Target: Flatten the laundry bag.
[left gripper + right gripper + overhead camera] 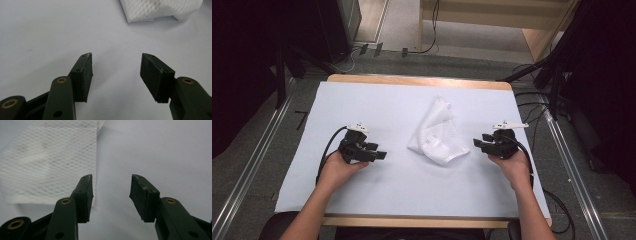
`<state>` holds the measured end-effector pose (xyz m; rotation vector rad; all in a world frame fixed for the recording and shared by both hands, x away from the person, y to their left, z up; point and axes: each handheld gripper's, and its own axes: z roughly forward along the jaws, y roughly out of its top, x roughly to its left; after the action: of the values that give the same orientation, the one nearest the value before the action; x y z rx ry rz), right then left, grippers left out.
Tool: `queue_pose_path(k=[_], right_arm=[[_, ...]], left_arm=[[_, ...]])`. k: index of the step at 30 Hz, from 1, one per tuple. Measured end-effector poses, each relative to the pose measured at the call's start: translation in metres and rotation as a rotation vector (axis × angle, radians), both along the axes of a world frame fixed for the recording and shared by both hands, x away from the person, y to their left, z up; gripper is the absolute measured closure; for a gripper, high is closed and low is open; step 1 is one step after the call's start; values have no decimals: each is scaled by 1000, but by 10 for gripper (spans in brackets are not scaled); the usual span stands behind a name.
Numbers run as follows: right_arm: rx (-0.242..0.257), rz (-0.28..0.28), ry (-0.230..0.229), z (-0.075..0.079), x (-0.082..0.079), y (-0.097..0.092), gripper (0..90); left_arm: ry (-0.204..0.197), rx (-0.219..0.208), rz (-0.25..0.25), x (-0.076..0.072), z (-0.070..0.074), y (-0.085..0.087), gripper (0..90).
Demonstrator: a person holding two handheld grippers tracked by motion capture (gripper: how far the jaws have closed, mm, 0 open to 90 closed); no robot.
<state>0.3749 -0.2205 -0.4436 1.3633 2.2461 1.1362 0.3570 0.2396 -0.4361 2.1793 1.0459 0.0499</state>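
Note:
A white folded cloth (438,132) with a fine mesh pattern lies in the middle of the white table sheet (377,105). My left gripper (381,151) rests low over the sheet to the cloth's left, jaws open and pointing toward it, with nothing between them. In the left gripper view the cloth (160,9) sits beyond the open gripper (116,67). My right gripper (477,140) is just right of the cloth, open and empty. In the right gripper view the cloth (50,162) spreads ahead on the left, its edge beside the left jaw of the gripper (112,187).
The sheet covers a wooden table (422,80) with its edges showing at the back and front. Cables (537,107) run off the right side. Metal rails (247,170) flank the table on the floor.

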Motion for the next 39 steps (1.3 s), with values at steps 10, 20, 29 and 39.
queue_pose_path(k=[10, 20, 29, 39], right_arm=[[7, 0, 13, 0, -4, 4, 551], [-5, 7, 16, 1, -5, 2, 568], [23, -1, 46, 0, -2, 6, 531], [21, 9, 44, -4, -2, 6, 506]], left_arm=[[-8, 19, -21, 7, 0, -2, 418], [-12, 16, -5, 8, 2, 5, 415], [-19, 11, 3, 8, 4, 10, 406], [-9, 19, 7, 9, 4, 12, 393]])
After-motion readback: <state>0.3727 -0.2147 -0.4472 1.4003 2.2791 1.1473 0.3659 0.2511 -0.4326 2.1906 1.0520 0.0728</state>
